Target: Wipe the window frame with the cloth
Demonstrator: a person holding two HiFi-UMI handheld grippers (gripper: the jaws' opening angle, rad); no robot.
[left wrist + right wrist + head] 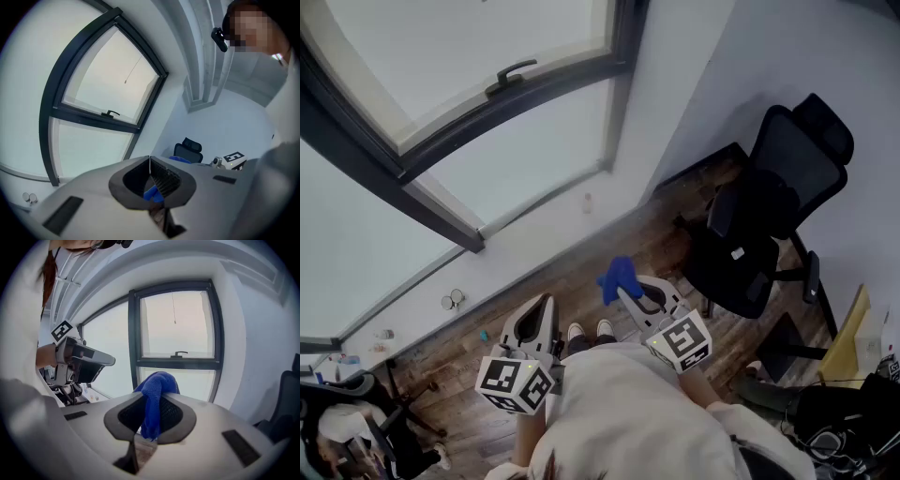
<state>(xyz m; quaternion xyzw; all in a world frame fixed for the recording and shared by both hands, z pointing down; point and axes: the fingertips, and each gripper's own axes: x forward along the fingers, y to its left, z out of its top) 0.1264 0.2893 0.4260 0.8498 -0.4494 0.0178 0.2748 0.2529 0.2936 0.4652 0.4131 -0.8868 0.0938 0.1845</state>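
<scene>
The window's dark frame (516, 98) with its black handle (511, 73) fills the upper left of the head view. It also shows ahead as the frame (93, 117) in the left gripper view and the frame (178, 363) in the right gripper view. My right gripper (623, 286) is shut on a blue cloth (617, 277), held low over the floor and well short of the glass. The cloth (154, 404) bunches up between the jaws of the right gripper (154, 394). My left gripper (539, 307) hangs beside it, and in its own view the left gripper (150, 161) has its jaws closed together, gripping nothing.
A black office chair (769, 216) stands to the right by the wall. Small objects (450, 300) lie on the low sill (534, 248). Another chair (347, 412) is at the lower left, and a yellow board (848, 342) leans at the right edge. Wooden floor lies below.
</scene>
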